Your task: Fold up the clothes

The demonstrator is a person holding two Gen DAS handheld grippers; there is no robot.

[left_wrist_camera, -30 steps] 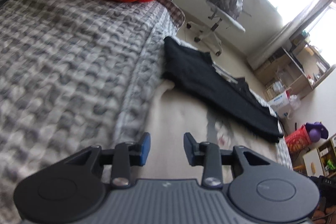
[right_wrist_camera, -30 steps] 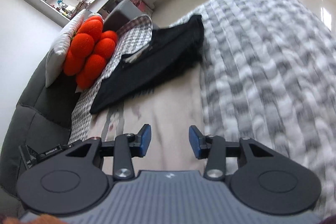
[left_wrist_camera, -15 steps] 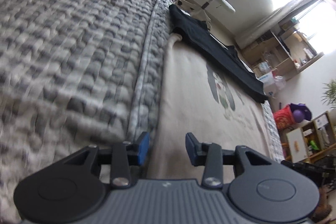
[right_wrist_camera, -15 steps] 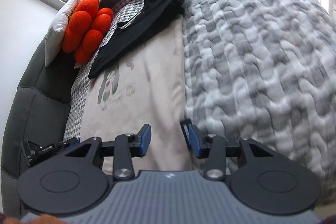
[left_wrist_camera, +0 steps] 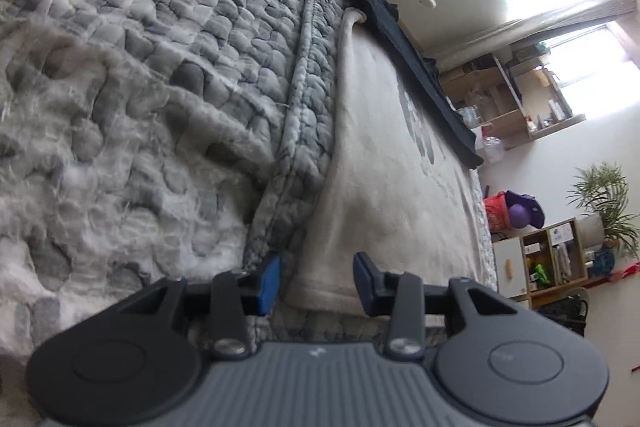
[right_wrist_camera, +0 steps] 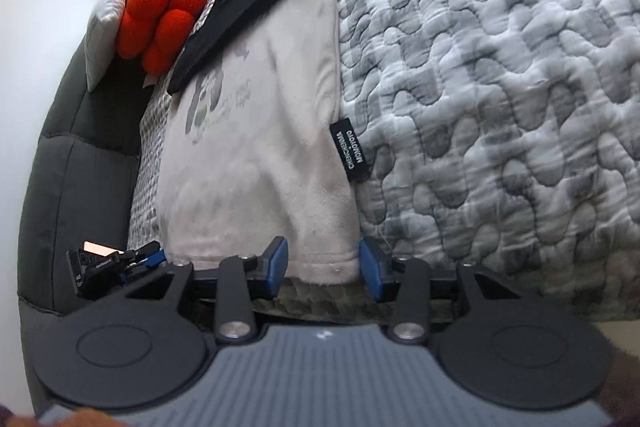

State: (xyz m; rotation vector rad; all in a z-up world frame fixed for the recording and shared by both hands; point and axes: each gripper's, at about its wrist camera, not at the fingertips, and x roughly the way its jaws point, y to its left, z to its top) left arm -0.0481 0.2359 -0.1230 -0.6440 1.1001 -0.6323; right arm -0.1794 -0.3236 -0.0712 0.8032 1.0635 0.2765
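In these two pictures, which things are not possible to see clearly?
- Black folded garment: left wrist view, seen edge-on; its type is unclear.
- Cream fleece garment: both views, far end hidden under the black one; grey print too distorted to read.
- Left tool, right tool: open at the hem; contact hidden.

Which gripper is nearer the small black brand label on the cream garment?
Right. The right gripper sits just below the black label; the left gripper is at the hem's opposite corner.
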